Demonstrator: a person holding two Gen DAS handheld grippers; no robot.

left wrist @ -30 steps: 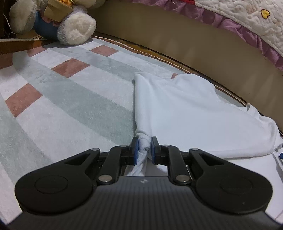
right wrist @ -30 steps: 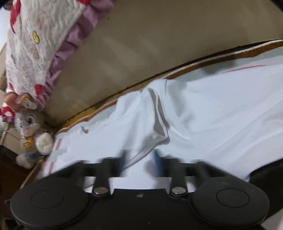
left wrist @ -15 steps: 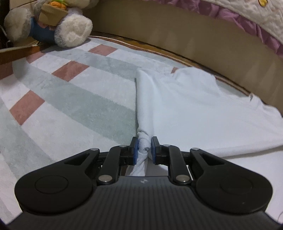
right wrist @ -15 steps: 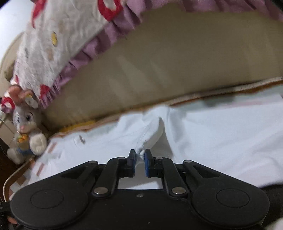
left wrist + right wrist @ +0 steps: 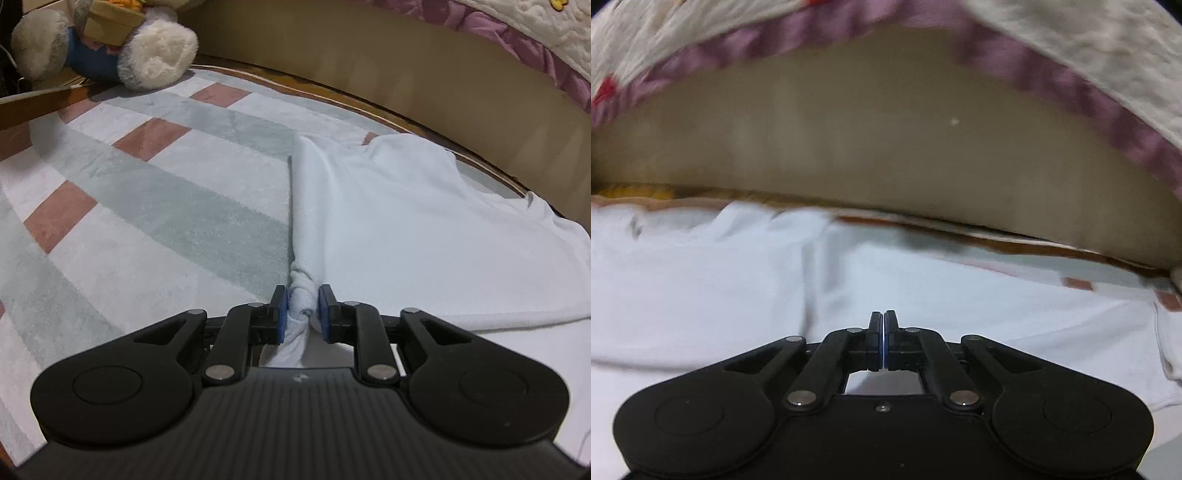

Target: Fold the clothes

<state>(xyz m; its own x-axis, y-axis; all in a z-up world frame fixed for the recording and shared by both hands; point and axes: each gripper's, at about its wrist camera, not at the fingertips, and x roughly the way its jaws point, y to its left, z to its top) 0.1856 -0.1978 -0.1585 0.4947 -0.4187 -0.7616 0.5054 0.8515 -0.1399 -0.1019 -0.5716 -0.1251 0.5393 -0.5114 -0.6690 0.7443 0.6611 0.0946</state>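
A white garment (image 5: 406,221) lies spread on a striped rug (image 5: 147,221). My left gripper (image 5: 301,310) has a twisted bunch of the garment's near corner between its blue pads. The jaws are opening slightly, and the pads still touch the cloth. In the right wrist view the same garment (image 5: 960,295) lies flat below my right gripper (image 5: 883,321). That gripper's jaws are shut tight, pad against pad, and I see no cloth sticking out between them. A crease runs down the cloth to its left.
A plush toy (image 5: 110,48) sits at the rug's far left corner. A beige bed side (image 5: 886,147) runs along the rug's far edge. A quilt with a purple frill (image 5: 1071,74) hangs over it. Open rug lies to the left of the garment.
My right gripper went from open to shut on a raised fold, then fully shut; its view swung toward the bed side. My left gripper kept its bunch of cloth, with the jaws slightly wider.
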